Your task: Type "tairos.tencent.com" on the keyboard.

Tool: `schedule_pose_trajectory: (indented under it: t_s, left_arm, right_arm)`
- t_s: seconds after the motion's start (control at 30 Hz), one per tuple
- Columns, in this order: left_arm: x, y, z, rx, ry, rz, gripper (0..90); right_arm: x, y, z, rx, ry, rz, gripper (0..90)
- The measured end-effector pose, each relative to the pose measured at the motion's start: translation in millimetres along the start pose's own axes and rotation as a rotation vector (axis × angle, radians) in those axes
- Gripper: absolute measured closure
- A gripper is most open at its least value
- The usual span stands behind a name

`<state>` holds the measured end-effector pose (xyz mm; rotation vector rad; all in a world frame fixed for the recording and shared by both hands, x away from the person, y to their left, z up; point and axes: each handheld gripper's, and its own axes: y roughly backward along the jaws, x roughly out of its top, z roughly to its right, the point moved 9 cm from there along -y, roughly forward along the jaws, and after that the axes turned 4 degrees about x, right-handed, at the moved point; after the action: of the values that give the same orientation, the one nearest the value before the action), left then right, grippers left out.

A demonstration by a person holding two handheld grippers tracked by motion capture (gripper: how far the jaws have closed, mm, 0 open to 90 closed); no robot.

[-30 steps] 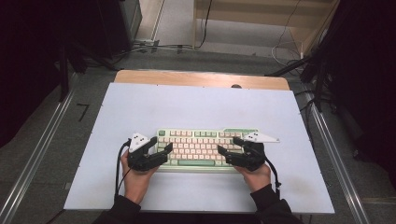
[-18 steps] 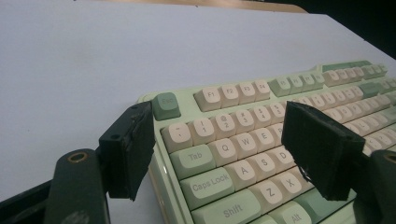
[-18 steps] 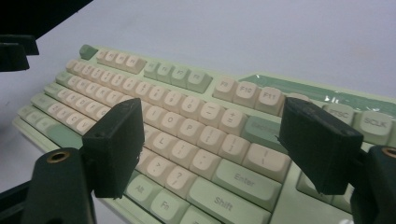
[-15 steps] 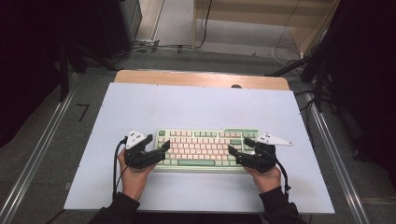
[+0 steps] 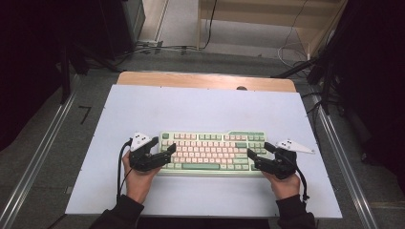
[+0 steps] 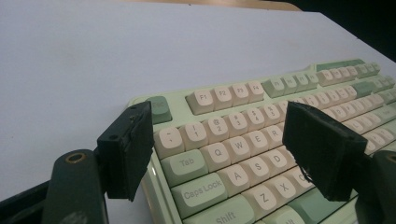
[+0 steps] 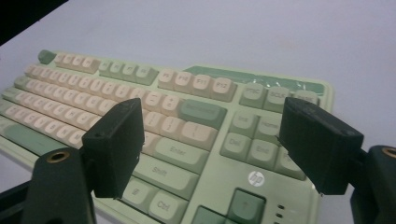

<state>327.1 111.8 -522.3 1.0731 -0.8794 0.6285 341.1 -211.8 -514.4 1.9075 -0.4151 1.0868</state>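
Note:
A pale green keyboard (image 5: 212, 150) with cream and green keys lies flat on the white tabletop (image 5: 200, 109), near the front. My left gripper (image 5: 164, 145) is at its left end. Its jaws have just been opening and stand wide. In the left gripper view (image 6: 219, 126) one jaw hangs just off the keyboard's (image 6: 233, 140) left edge and the other over the letter keys, neither pressing on it. My right gripper (image 5: 258, 149) is at the right end, open. In the right gripper view (image 7: 210, 119) its jaws hover above the Enter and navigation keys of the keyboard (image 7: 177, 116).
A wooden strip (image 5: 205, 80) with a small dark hole (image 5: 241, 88) runs along the table's far edge. Metal rails (image 5: 339, 143) flank the table on both sides. Cables (image 5: 157, 47) lie on the floor beyond. Bare white surface stretches behind the keyboard.
My right gripper has slid rightward along the keyboard to its right end. The left gripper has stayed put, its jaws a little wider. The keyboard has not moved.

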Motion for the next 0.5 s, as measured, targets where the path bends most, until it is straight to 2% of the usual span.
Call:
schedule_pose_trajectory:
  t_s: [0.27, 0.5]
  left_arm:
    - [-1.2, 2.3, -8.1, 0.009, 0.015, -0.001, 25.3]
    - [-4.5, 5.3, -9.2, 0.006, 0.009, -0.009, 25.3]
  right_arm:
    - [-3.2, 11.9, 15.5, -0.040, -0.023, 0.010, 20.6]
    - [-8.4, 21.5, 29.2, -0.078, -0.027, 0.006, 20.7]
